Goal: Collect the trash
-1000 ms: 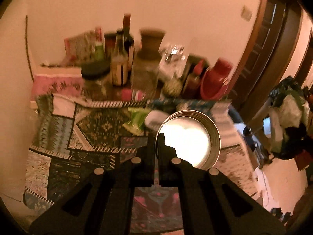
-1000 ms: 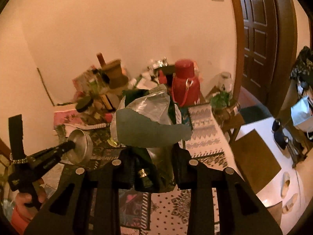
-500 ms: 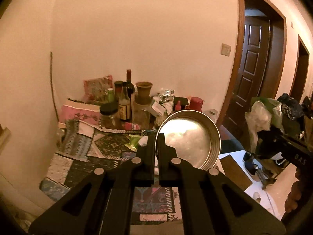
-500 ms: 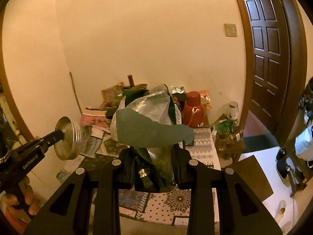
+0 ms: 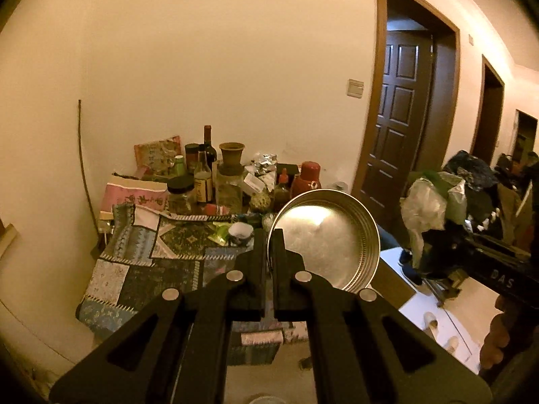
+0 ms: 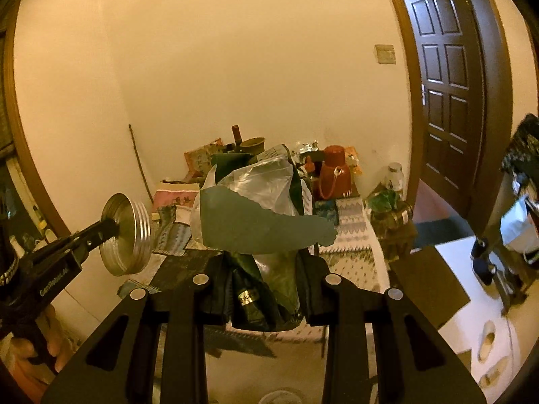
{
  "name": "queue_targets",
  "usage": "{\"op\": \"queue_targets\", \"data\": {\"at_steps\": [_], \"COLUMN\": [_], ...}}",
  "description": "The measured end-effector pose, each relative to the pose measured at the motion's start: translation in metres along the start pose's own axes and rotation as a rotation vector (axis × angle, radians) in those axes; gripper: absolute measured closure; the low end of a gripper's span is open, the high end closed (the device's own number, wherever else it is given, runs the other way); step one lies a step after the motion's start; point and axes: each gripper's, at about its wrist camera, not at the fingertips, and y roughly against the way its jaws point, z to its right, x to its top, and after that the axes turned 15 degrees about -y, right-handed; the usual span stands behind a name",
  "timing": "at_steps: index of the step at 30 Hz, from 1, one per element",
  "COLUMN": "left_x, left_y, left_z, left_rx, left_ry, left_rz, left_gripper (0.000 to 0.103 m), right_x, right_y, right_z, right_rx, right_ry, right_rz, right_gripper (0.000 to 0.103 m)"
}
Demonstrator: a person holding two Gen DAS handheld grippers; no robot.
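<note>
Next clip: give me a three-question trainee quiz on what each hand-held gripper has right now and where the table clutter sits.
1. True or false: the left hand-held gripper is shut on the rim of the metal tin.
2. What fills the right hand-held gripper? A) a bundle of plastic bags and wrappers B) a red thermos C) nothing
3. Fill in: the bottles and jars stand at the table's edge nearest the ____.

Key: 1 true; 2 A; 3 wall.
</note>
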Motion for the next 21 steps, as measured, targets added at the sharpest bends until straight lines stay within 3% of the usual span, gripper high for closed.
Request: {"op": "queue_targets", "data": {"at_steps": [13,21], "left_x": [-0.079,-0.122], "left_y": [0.1,0.112], "left_z": [-0.034,-0.038], "left_rx": [-0.079,-0.134], "left_ry": [-0.01,0.006], "left_rz": [-0.013,-0.101], "left_gripper": [0.102,0.102], "right_x": [-0.089,-0.118], "right_y": [0.066,0.071], "right_z": [-0.049,-0.049], "right_rx": [-0.058,-0.112], "right_ry": [-0.051,-0.075], "right_rz": [-0.01,-0.078], "right_gripper": [0.076,0.076]}}
